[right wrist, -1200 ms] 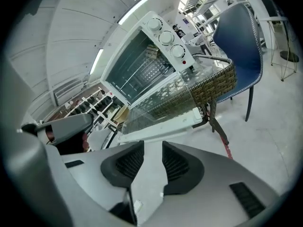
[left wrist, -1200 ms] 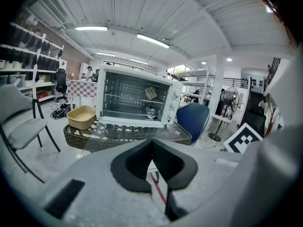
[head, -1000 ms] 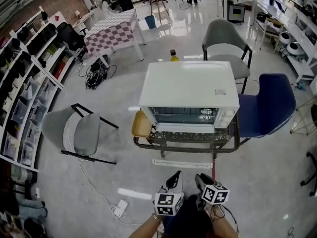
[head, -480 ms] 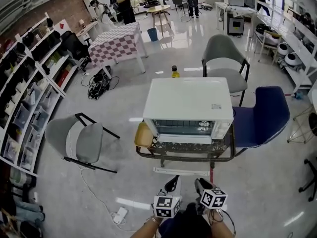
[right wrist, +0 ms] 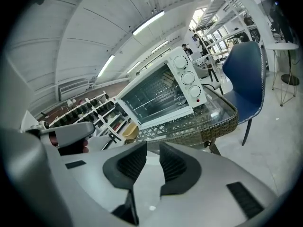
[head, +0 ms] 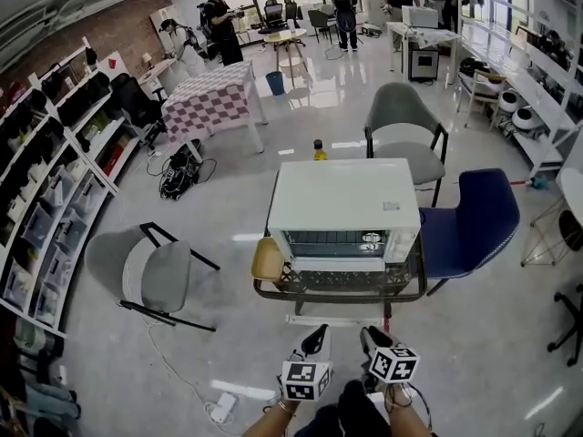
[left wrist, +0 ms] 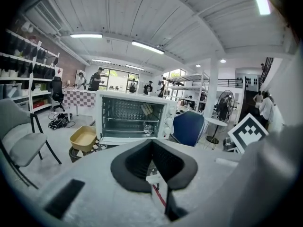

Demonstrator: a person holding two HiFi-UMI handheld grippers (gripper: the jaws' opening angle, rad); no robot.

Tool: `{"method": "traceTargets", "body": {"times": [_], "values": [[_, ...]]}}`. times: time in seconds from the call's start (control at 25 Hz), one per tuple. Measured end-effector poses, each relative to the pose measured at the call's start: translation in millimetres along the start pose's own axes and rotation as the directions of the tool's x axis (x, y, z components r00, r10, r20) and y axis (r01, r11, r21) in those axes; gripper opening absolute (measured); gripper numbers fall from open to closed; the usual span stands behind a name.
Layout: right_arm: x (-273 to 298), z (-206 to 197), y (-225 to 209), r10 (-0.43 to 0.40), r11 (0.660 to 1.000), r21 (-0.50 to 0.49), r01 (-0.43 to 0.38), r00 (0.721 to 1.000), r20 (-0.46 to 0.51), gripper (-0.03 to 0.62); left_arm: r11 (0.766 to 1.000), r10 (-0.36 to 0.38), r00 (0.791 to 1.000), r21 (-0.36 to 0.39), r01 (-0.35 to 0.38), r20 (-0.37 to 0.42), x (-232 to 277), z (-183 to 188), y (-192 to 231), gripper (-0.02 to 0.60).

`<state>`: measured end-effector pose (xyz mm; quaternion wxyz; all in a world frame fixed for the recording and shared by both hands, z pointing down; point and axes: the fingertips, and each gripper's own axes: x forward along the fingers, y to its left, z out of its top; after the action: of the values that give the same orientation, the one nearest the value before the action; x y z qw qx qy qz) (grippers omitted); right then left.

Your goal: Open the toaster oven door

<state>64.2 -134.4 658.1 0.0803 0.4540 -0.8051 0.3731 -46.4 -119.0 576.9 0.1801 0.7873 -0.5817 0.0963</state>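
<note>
While oven (head: 344, 209) sits closed ahead, we hold left gripper (head: 315, 339) jaws together, empty; right gripper (head: 373, 338) jaws slightly apart, just closing, empty.

White toaster oven (head: 344, 198), navy chair (head: 469, 221), checkered table (head: 211, 101).

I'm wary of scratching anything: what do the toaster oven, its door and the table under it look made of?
Toaster oven: likely painted metal, smooth white with a sheen. Door: clear glass, racks show through. Table: woven wicker-like rim, seemingly a glass top with reflections.
</note>
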Motion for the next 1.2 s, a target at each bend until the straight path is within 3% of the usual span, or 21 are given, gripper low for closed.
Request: {"method": "traceTargets", "body": {"times": [1.2], "values": [[-116, 55, 110, 0.034, 0.973, -0.232, 0.014, 0.979, 0.202, 0.037, 0.989, -0.088, 0.984, 0.134, 0.067, 0.158, -121, 93, -34, 0.015]]}}
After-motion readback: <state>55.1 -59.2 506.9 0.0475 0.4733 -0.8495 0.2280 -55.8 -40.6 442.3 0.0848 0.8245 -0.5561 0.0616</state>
